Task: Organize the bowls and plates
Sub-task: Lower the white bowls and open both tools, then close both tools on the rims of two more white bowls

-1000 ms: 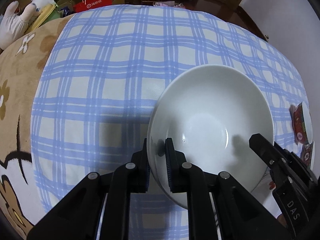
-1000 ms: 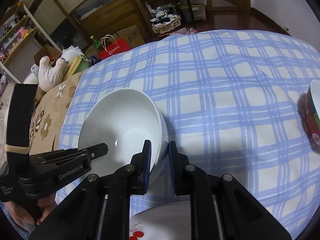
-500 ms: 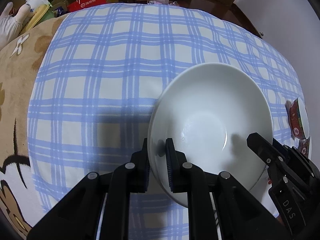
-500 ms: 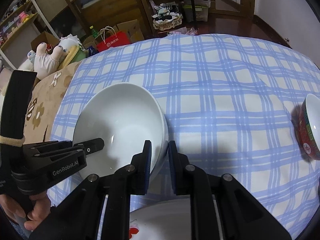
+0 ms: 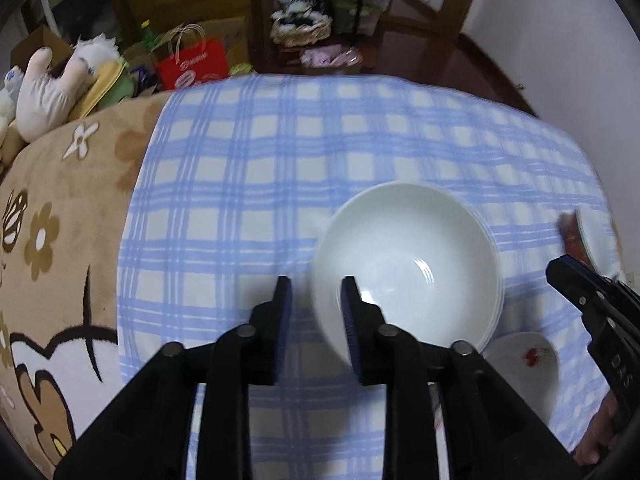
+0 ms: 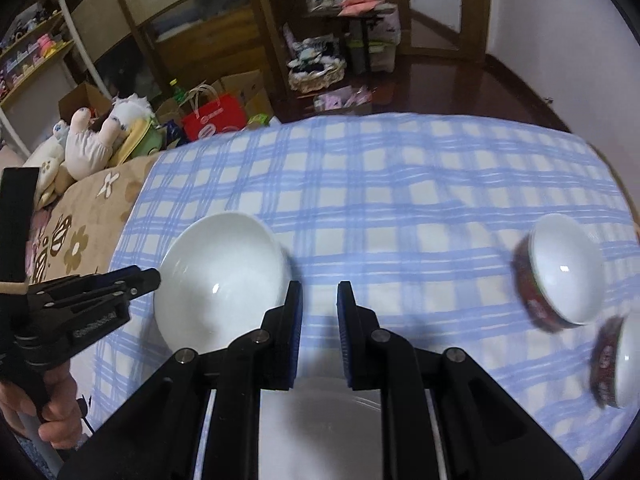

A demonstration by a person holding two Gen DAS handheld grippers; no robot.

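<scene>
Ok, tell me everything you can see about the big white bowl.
The big white bowl is plain, glossy and ceramic-looking, deep, round and empty. It stands upright on the blue checked cloth. Extra rims at its right edge suggest it is nested in others like it. The left tool, whose jaws have just been opening, straddles its near rim and appears not to press on it. The right tool hangs clear, empty.

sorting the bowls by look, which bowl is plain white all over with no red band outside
The large white bowl near the left gripper. The two smaller bowls on the right have dark red patterned outsides.
</scene>
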